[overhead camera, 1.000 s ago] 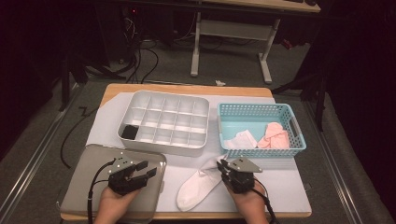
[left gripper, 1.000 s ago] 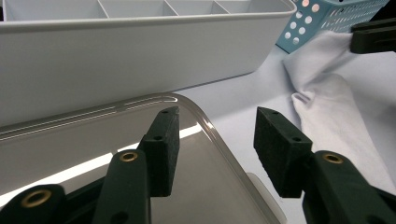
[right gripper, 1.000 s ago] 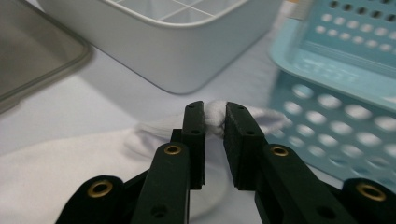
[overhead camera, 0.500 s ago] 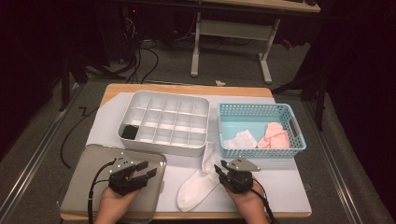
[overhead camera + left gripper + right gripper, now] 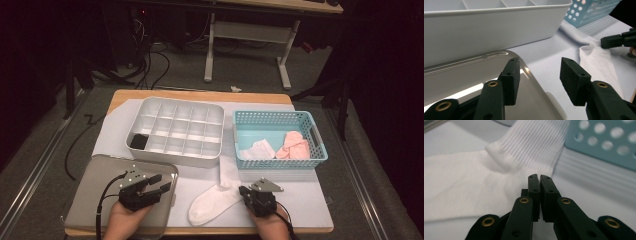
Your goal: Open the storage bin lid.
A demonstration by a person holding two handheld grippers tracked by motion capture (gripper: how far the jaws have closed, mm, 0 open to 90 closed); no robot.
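The white sock [image 5: 216, 199] lies on the bench near the front, its long axis running from the toe at near left to the cuff by the blue basket [image 5: 320, 145]. The right claw [image 5: 539, 178], nearer, has just been closing and pinches the sock's right edge; the left claw [image 5: 540, 72] is released over the grey lid [image 5: 95, 200].

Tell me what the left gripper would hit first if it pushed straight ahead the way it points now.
Probably the white sock: the left gripper points over the grey lid's corner and white mat towards it. Depth is unclear.

A dim room is seen: grey carpet [image 5: 45, 150], tangled cables [image 5: 150, 60], and a white-legged desk [image 5: 245, 35] beyond the table [image 5: 200, 95].
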